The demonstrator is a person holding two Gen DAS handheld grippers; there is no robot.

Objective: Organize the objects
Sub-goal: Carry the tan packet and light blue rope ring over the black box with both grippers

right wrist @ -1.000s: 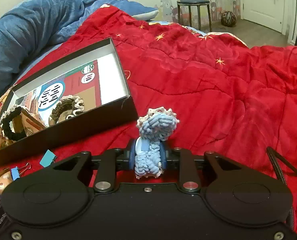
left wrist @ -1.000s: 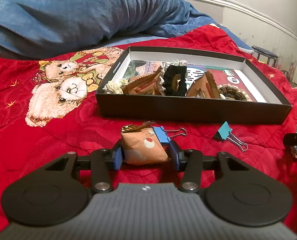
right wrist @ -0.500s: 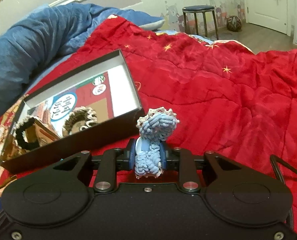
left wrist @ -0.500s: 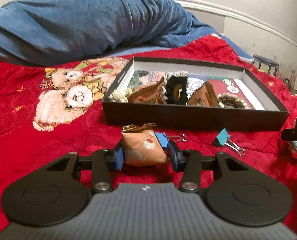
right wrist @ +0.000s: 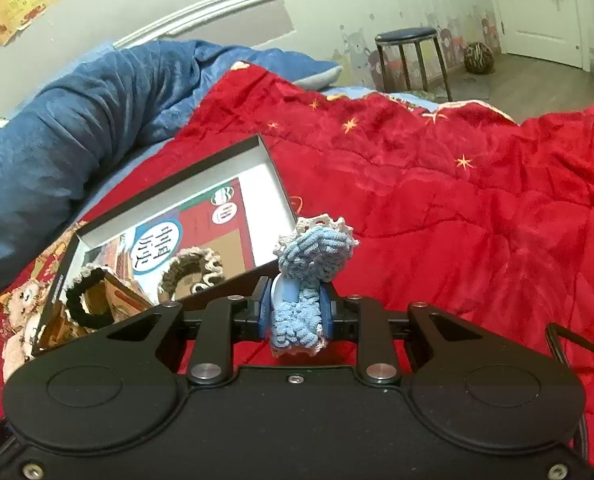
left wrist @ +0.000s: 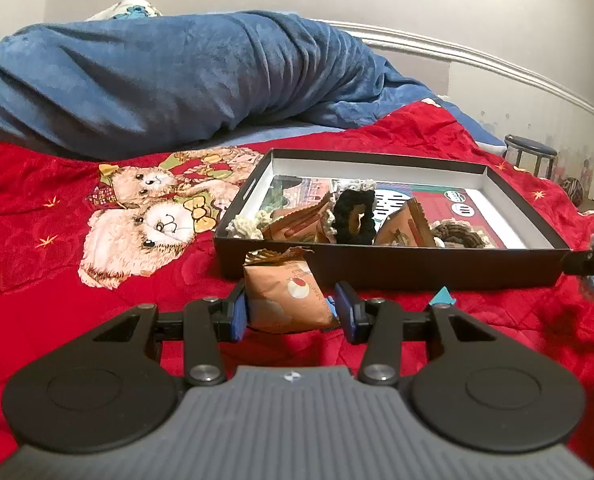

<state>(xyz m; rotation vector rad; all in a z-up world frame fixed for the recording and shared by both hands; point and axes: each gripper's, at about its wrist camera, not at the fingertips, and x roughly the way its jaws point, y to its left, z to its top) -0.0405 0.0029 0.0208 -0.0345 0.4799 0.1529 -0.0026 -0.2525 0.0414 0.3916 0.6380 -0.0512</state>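
Now the left gripper [left wrist: 293, 312] squeezes a brown packet [left wrist: 287, 300] just in front of the black box [left wrist: 393, 268] on the red blanket [left wrist: 37, 248], while the right gripper [right wrist: 295, 312] pinches a blue scrunchie [right wrist: 309, 264] tight near the box's [right wrist: 275, 168] right end.
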